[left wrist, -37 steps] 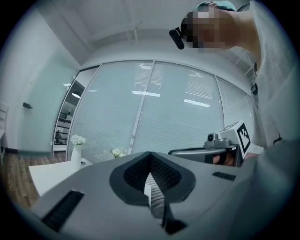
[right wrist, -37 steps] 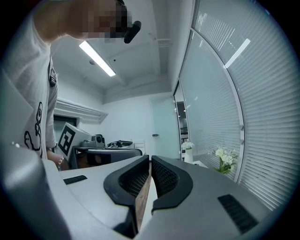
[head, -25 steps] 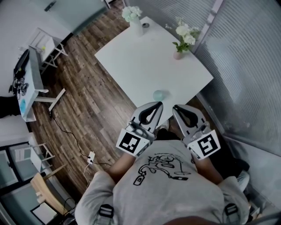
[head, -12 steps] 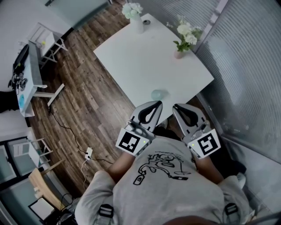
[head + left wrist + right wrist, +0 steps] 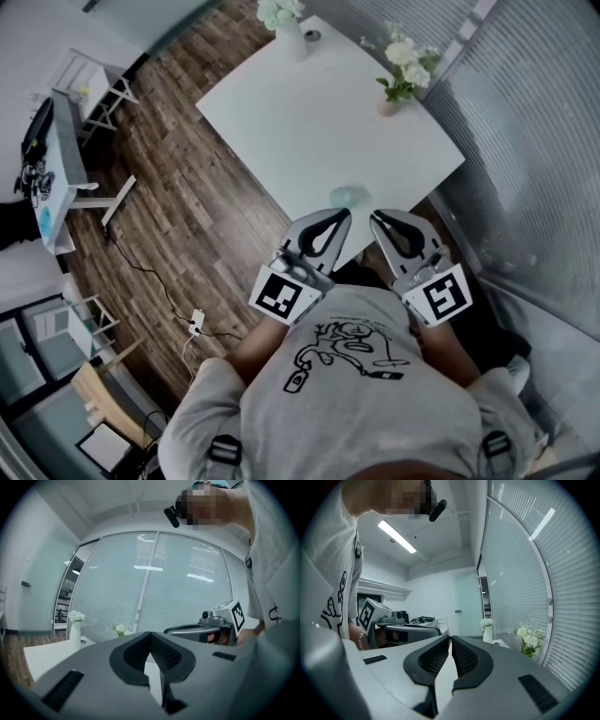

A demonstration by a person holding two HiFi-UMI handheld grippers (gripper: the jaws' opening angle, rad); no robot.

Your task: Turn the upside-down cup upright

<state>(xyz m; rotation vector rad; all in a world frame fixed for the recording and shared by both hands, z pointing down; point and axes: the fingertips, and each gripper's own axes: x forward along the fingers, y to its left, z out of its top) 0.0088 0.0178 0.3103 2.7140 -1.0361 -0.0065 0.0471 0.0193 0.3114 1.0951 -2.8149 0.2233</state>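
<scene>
A small pale teal cup [image 5: 345,195] stands on the white table [image 5: 300,122], close to its near edge. Whether it is upside down I cannot make out. My left gripper [image 5: 342,215] and right gripper [image 5: 376,217] are held side by side just short of the cup, above the table's near edge, both shut with nothing in them. In the left gripper view the left gripper's [image 5: 150,633] jaws meet, and the right gripper [image 5: 201,630] shows beside them. The right gripper view shows the right gripper [image 5: 450,638] closed and the left gripper [image 5: 408,629] alongside. The cup is hidden in both gripper views.
A white vase of white flowers [image 5: 286,28] and a small pink pot of flowers [image 5: 398,73] stand at the table's far side. A wall of glass with blinds [image 5: 534,150] runs along the right. Wooden floor [image 5: 178,216] with a cable lies to the left.
Both grippers have eased a little forward toward the cup, and its gap to their tips has shrunk. The jaws stay shut.
</scene>
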